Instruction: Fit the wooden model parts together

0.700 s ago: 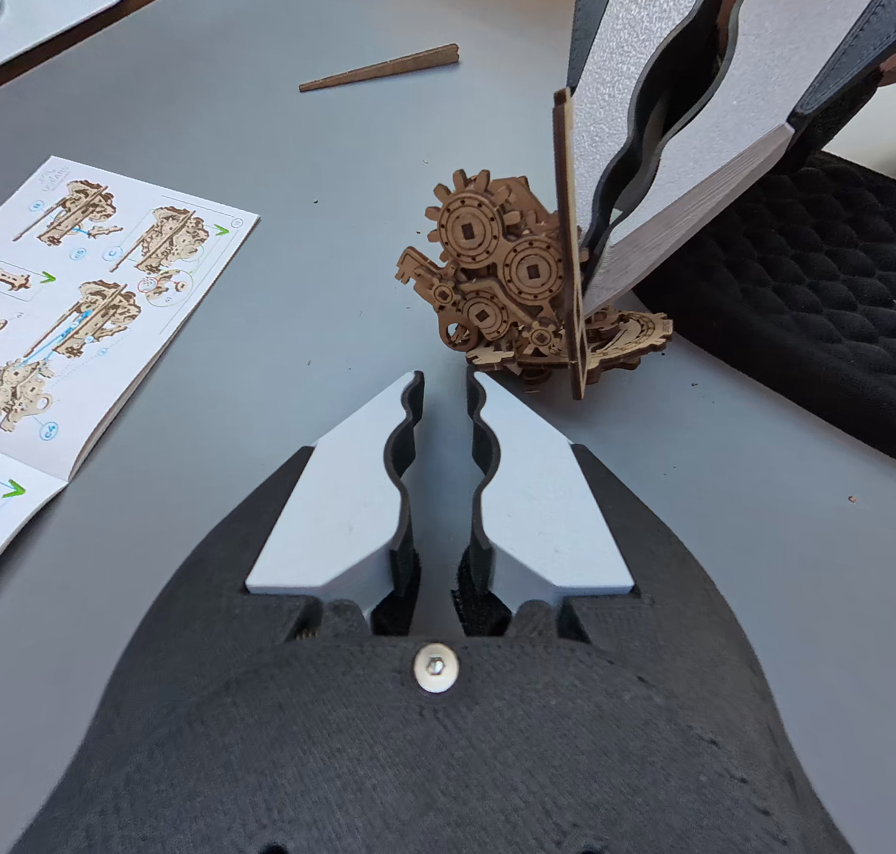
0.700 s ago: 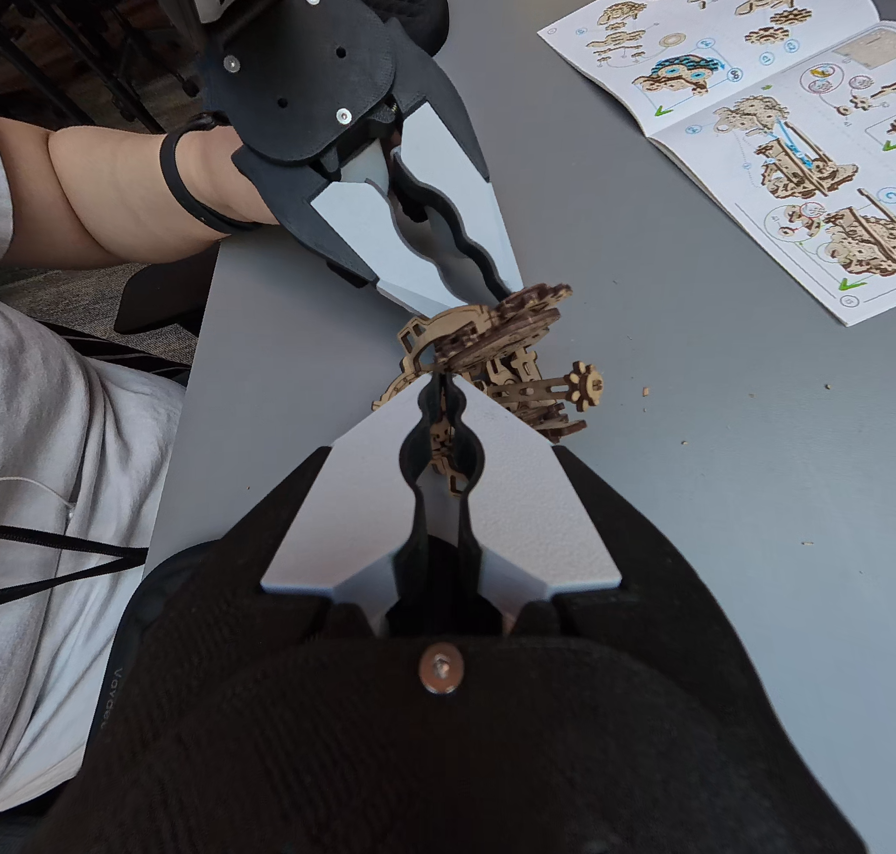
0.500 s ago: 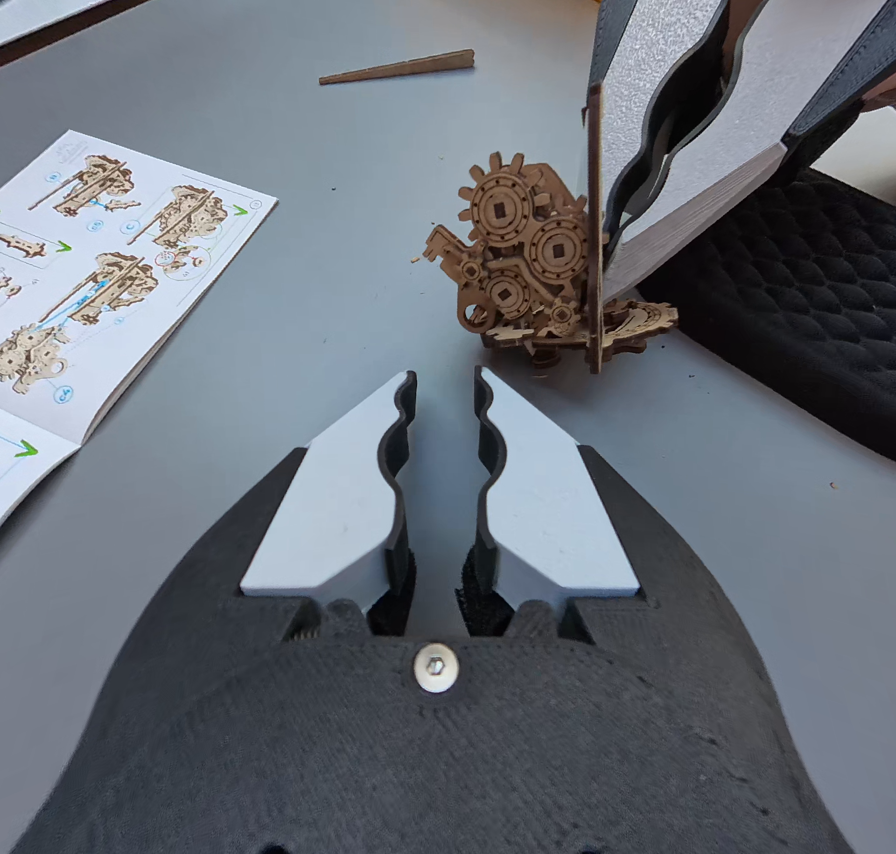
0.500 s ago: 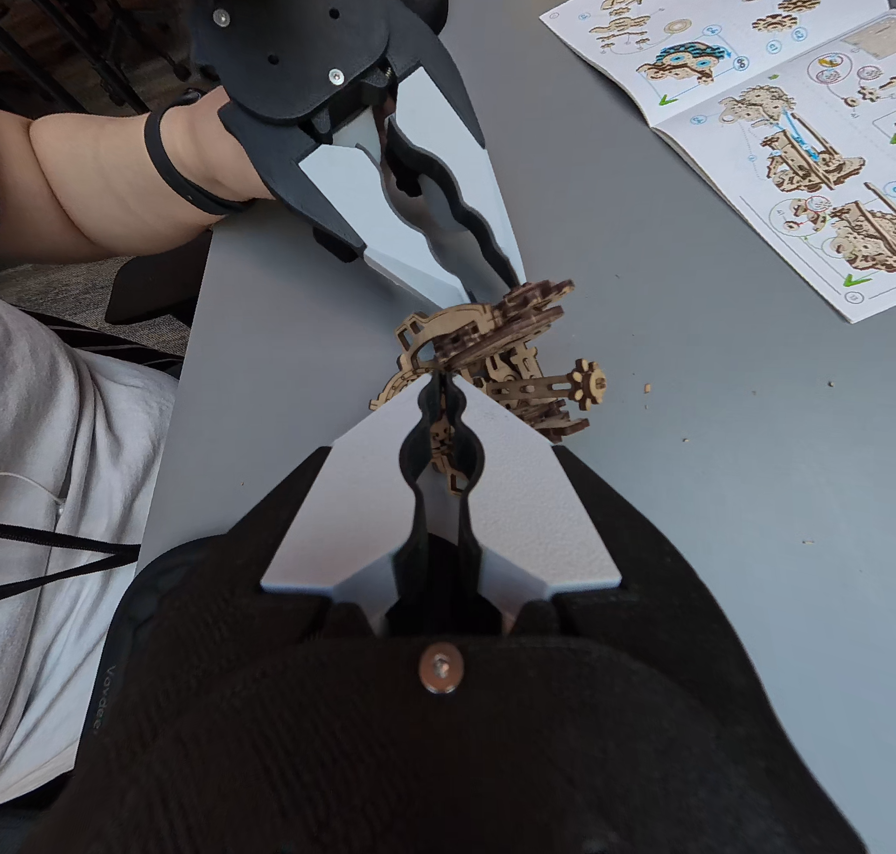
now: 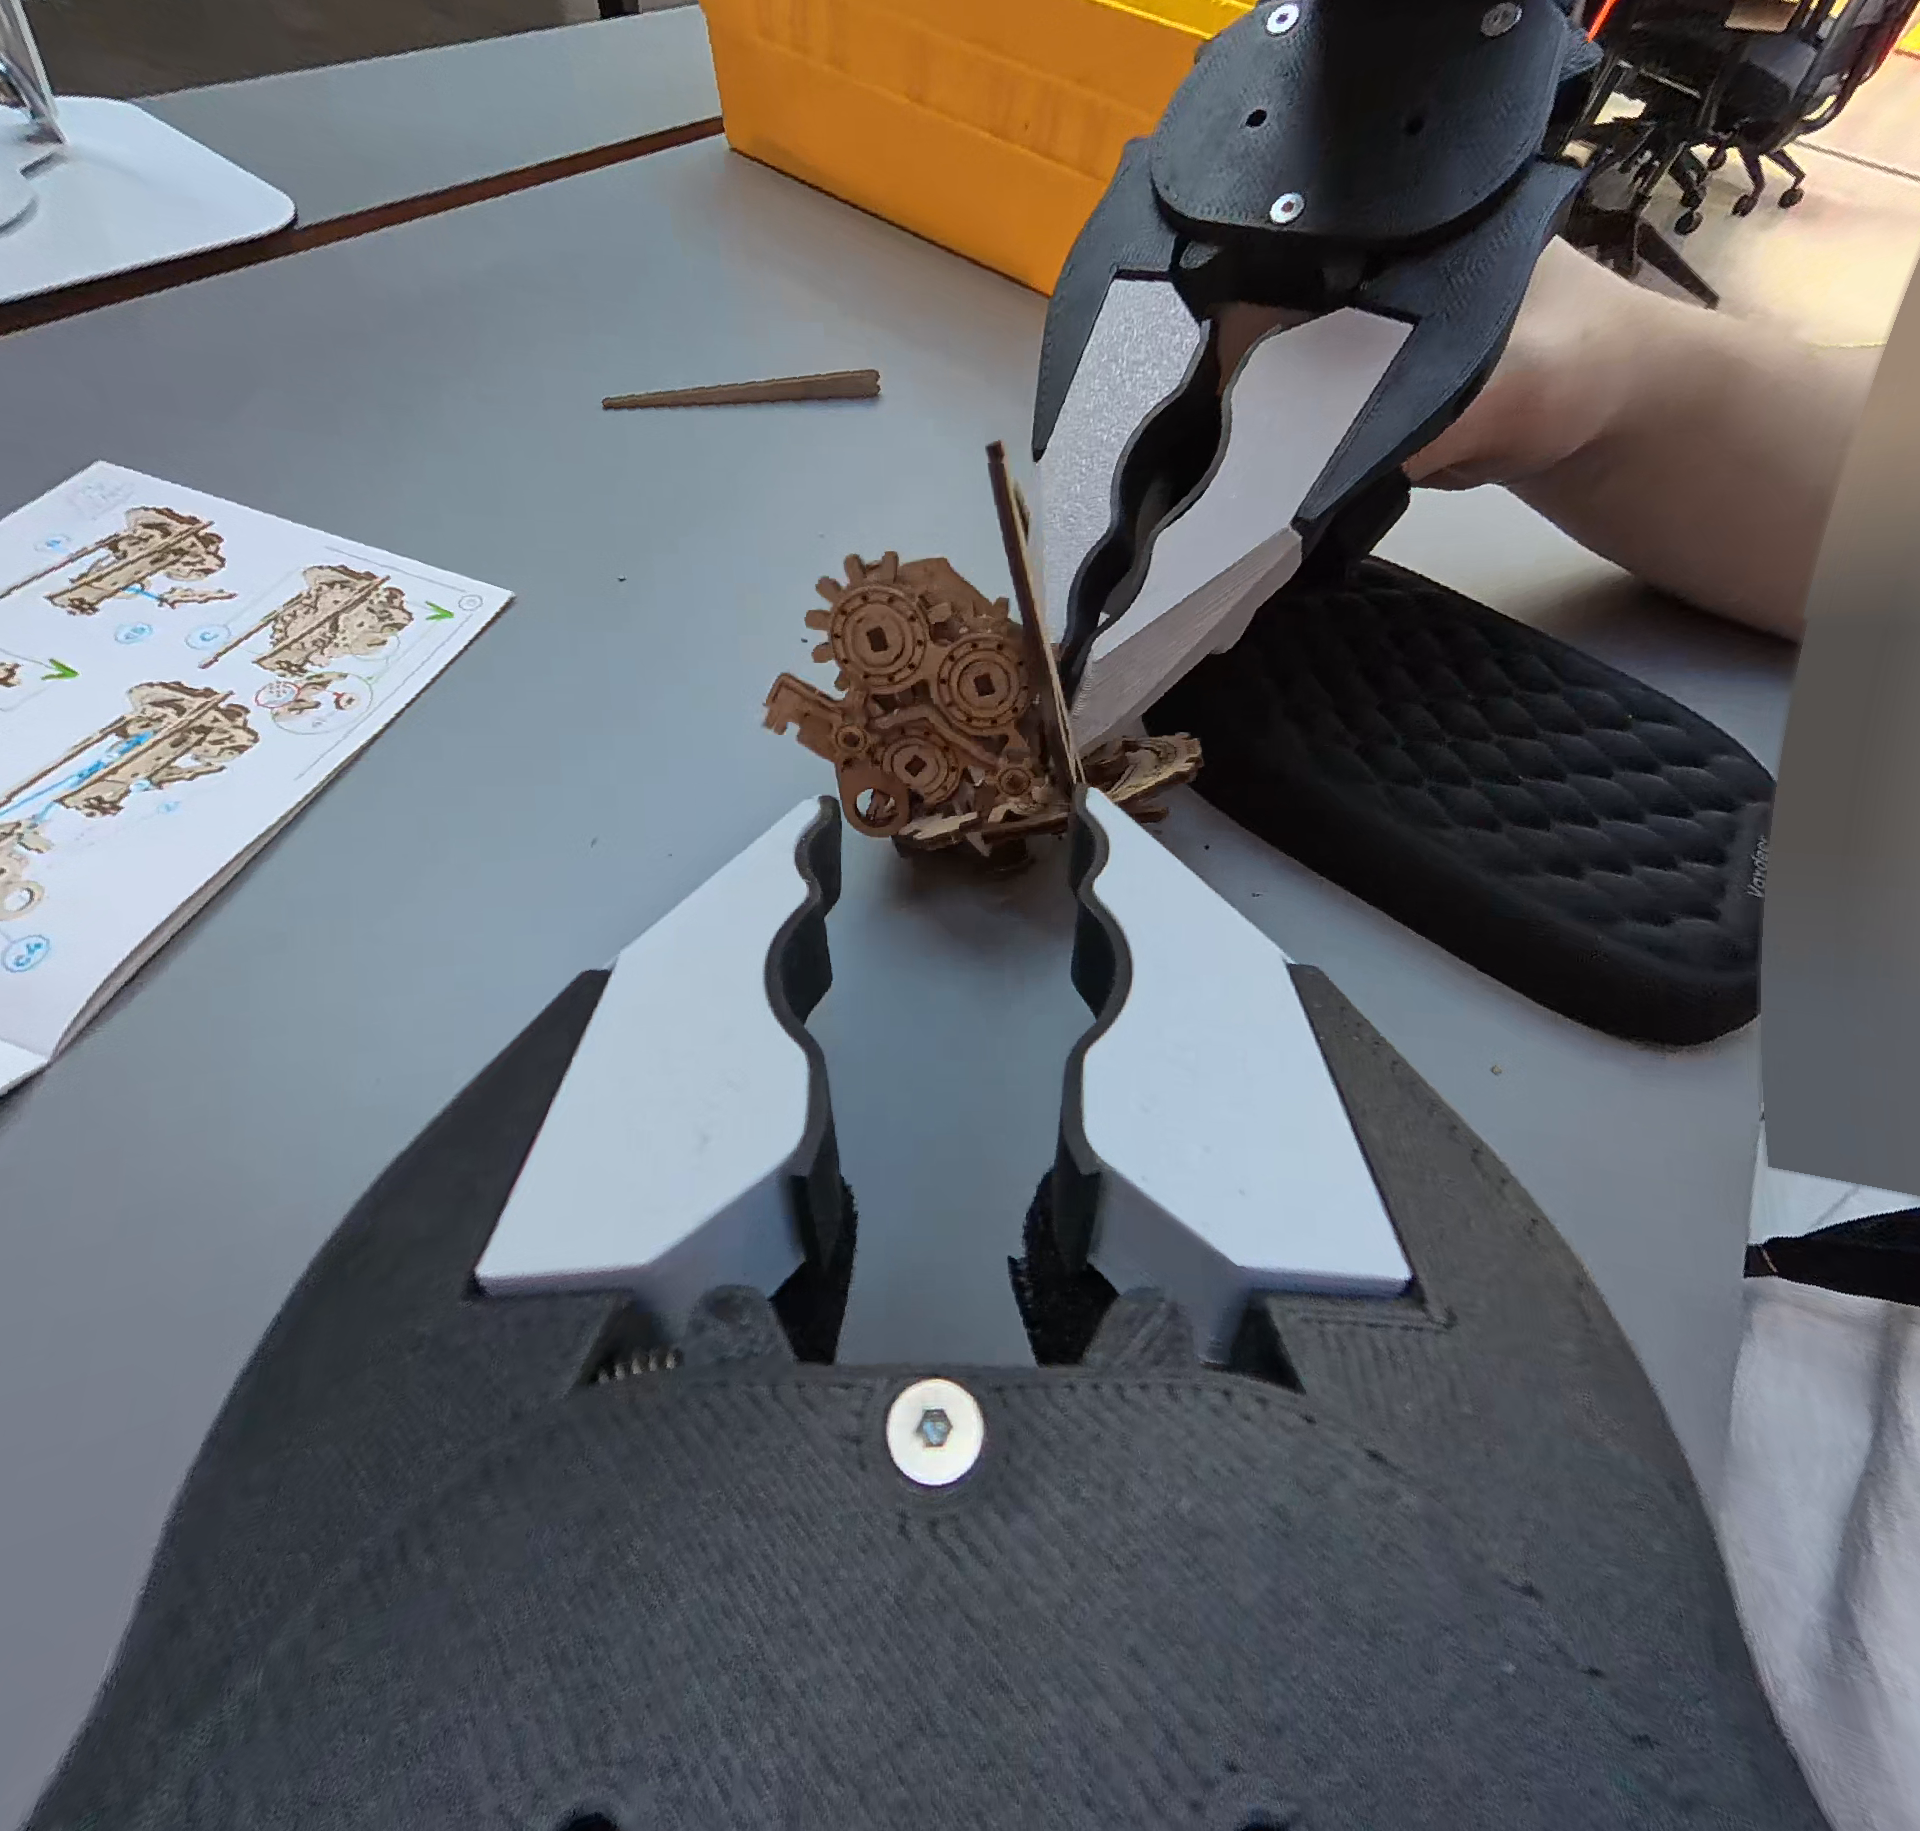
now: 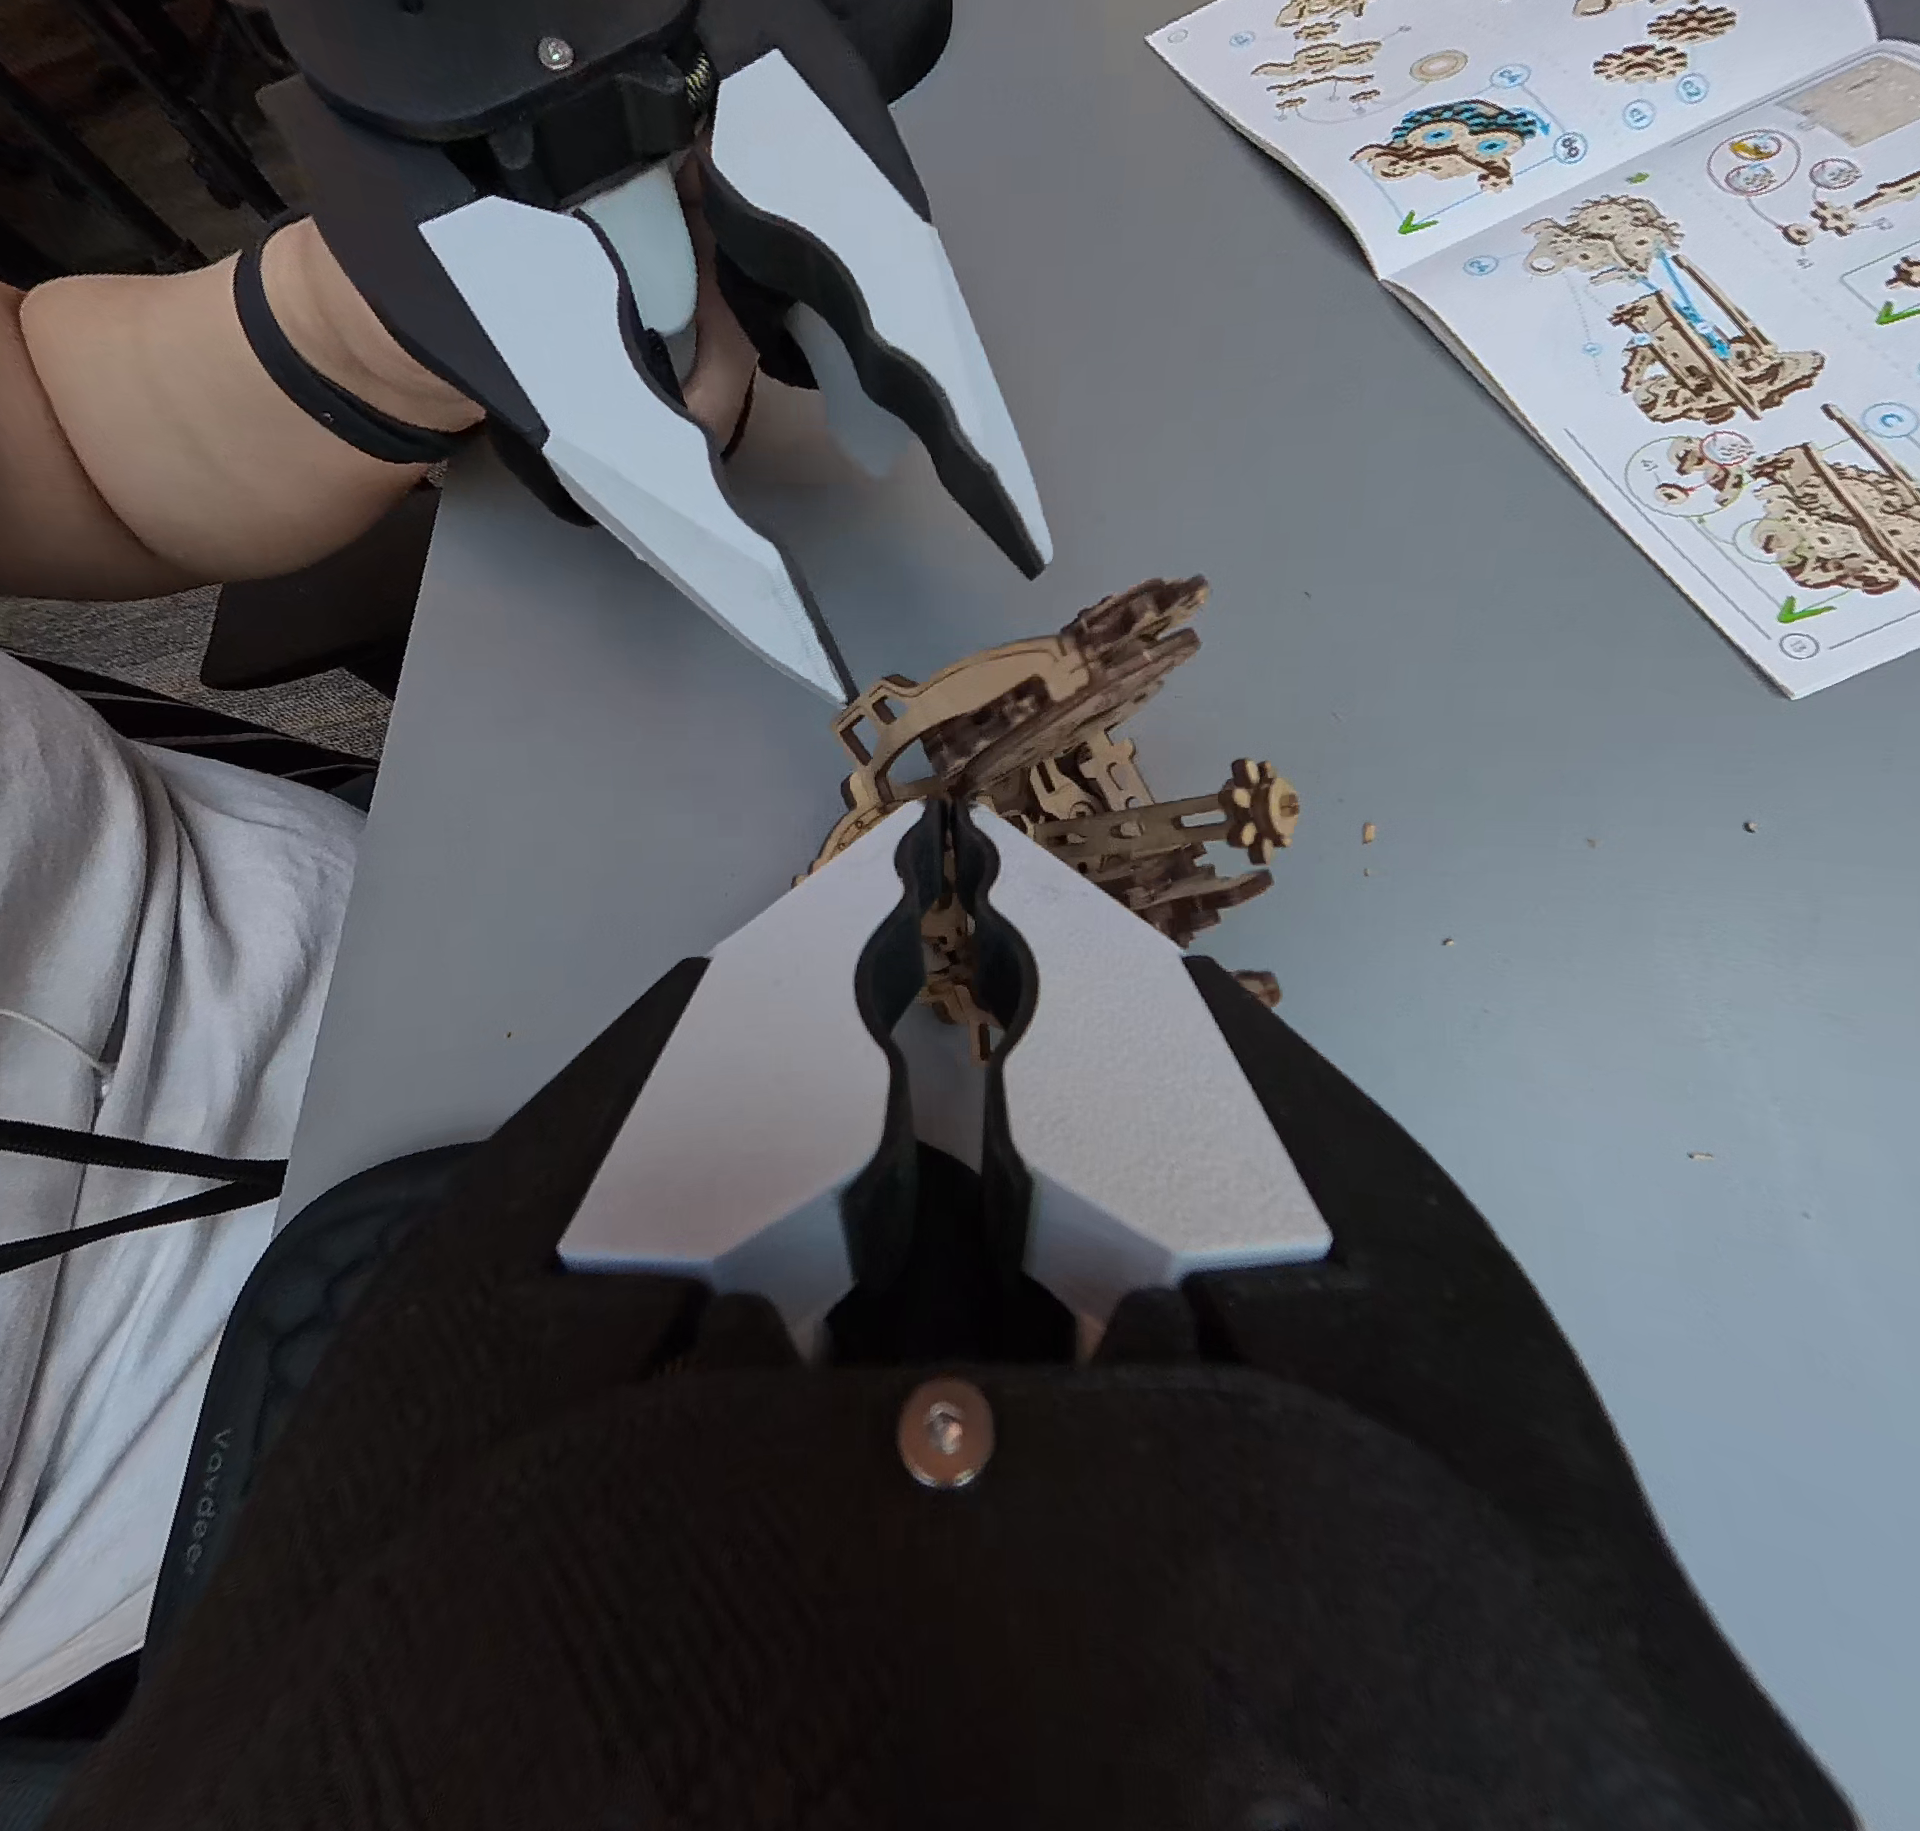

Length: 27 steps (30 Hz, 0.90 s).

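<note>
Here the wooden model (image 5: 940,716), a cluster of gears, sits on the grey table (image 5: 520,846) near its front edge, just beside the black mesh pad (image 5: 1455,794). Right gripper (image 6: 948,815) is pressed together on a thin flat wooden piece (image 5: 1029,618), pinching it edge-on; the piece stands nearly upright, slightly tilted, its lower end down against the model's side. Left gripper (image 5: 951,820) is spread wide, nothing between its fingers, tips right at the model's near side; one fingertip (image 6: 821,669) looks to be touching the model's frame, the other sits just above the gears, contact unclear. Model lies directly ahead of both grippers, between them. Open instruction booklet (image 5: 208,701) lies flat well apart from the model. A loose wooden stick (image 5: 743,391) lies farther back, toward the yellow bin (image 5: 935,67) at the far edge.
</note>
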Tool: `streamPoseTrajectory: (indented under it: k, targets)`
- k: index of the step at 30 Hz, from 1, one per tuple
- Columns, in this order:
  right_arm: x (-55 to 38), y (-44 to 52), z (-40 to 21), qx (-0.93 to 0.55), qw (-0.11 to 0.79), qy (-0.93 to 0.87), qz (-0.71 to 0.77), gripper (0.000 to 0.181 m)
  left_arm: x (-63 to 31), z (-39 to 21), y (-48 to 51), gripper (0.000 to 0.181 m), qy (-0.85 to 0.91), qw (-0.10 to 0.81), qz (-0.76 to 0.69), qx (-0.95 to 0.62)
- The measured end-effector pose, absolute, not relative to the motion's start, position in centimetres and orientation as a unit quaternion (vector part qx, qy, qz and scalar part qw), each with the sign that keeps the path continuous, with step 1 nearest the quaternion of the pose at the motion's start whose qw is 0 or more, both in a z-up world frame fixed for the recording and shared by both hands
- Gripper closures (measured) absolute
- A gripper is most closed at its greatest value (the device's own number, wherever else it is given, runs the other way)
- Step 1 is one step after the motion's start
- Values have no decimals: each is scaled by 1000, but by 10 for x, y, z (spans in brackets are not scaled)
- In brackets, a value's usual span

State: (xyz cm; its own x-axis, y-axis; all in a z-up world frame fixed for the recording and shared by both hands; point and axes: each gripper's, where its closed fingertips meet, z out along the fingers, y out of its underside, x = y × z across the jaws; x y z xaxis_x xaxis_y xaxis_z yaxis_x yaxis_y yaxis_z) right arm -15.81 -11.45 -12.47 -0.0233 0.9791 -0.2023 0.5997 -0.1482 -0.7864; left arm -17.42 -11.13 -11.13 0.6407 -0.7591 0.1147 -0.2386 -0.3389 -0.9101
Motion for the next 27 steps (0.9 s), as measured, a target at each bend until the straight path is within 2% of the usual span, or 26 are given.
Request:
streamPoseTrajectory:
  k: [9, 13, 19, 21, 27]
  targets:
    - [-158, -111, -124, -655, 256, -602, 379, 181, -170, -109, -107, 134, 329, 476, -288, -763]
    - [-158, -110, -124, -654, 261, -605, 371, 181, -169, -108, -103, 124, 327, 480, -303, -756]
    - [-160, -112, -124, -650, 259, -608, 375, 181, -167, -108, -96, 98, 336, 469, -344, -741]
    - [-161, -113, -125, -650, 259, -611, 371, 181, -164, -105, -99, 106, 342, 452, -382, -730]
    - [-163, -115, -125, -645, 263, -615, 370, 181, -163, -105, -100, 107, 359, 450, -383, -723]
